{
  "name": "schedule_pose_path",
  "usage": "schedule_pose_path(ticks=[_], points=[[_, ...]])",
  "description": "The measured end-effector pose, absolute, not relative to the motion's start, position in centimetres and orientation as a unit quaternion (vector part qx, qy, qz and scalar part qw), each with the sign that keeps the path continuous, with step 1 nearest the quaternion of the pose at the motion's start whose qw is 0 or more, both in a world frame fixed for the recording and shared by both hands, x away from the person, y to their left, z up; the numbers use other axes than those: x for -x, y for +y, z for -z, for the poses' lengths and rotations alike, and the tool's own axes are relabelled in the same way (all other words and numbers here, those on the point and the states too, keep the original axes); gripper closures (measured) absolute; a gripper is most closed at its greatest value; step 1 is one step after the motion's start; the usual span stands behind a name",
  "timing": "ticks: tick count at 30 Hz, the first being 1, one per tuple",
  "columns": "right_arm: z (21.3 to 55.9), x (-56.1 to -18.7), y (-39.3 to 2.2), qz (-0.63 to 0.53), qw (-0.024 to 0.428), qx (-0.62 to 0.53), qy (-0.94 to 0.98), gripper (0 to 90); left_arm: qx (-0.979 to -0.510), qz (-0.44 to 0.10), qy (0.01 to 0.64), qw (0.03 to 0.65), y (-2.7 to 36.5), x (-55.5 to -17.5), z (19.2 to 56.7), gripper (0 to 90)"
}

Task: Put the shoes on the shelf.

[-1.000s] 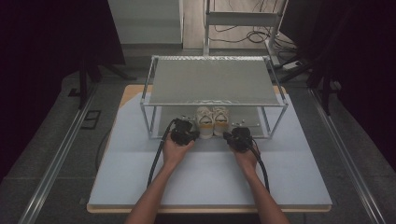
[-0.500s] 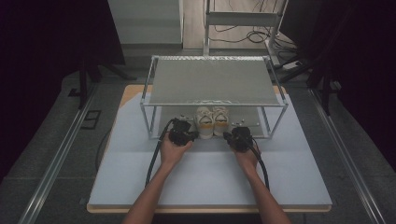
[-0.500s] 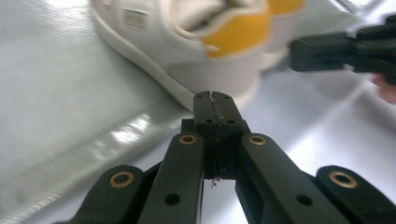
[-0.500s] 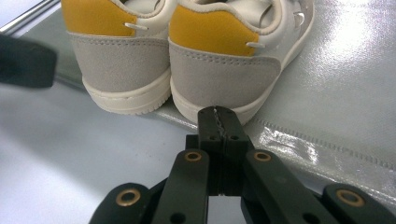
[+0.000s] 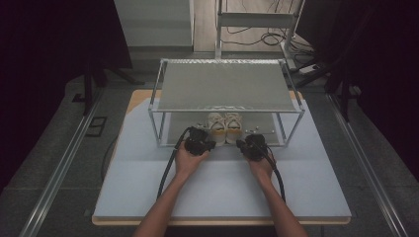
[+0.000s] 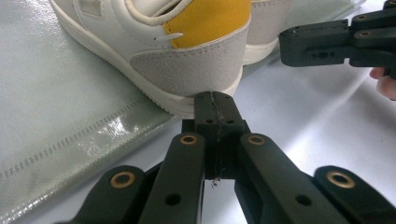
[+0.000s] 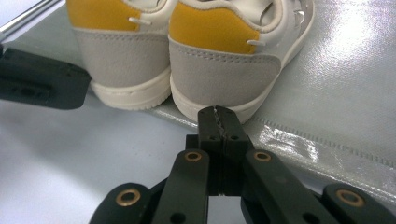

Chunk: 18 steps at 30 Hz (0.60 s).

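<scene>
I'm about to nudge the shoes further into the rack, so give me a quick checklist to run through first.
1. Left tool shut: ok.
2. Right tool shut: ok.
3. Left tool's tip at the left shoe heel sole: ok.
4. Right tool's tip at the right shoe heel sole: ok.
5. Shoes side by side, heels toward the person, on the rack's lower shelf: ok.
6. Free room behind the toes: cannot tell.

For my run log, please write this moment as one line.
left gripper: shut, at left shoe heel | right gripper: shut, at right shoe heel | shoes: on rack's lower shelf
</scene>
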State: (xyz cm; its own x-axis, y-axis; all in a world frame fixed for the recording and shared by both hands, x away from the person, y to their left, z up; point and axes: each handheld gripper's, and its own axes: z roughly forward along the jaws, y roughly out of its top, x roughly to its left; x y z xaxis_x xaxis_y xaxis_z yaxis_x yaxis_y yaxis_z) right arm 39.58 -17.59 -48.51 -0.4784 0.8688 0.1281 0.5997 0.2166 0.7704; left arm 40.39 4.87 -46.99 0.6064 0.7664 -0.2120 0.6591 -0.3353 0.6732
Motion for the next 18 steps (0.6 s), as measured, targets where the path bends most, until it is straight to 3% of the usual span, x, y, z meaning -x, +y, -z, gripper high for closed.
schedule_pose_path(ticks=[18], points=[[48.3,-40.3,-17.4,-0.39,0.171,-0.484,0.764,89.9,-0.82,-0.078,0.447,0.35,4.8,-42.6,47.4,89.5]])
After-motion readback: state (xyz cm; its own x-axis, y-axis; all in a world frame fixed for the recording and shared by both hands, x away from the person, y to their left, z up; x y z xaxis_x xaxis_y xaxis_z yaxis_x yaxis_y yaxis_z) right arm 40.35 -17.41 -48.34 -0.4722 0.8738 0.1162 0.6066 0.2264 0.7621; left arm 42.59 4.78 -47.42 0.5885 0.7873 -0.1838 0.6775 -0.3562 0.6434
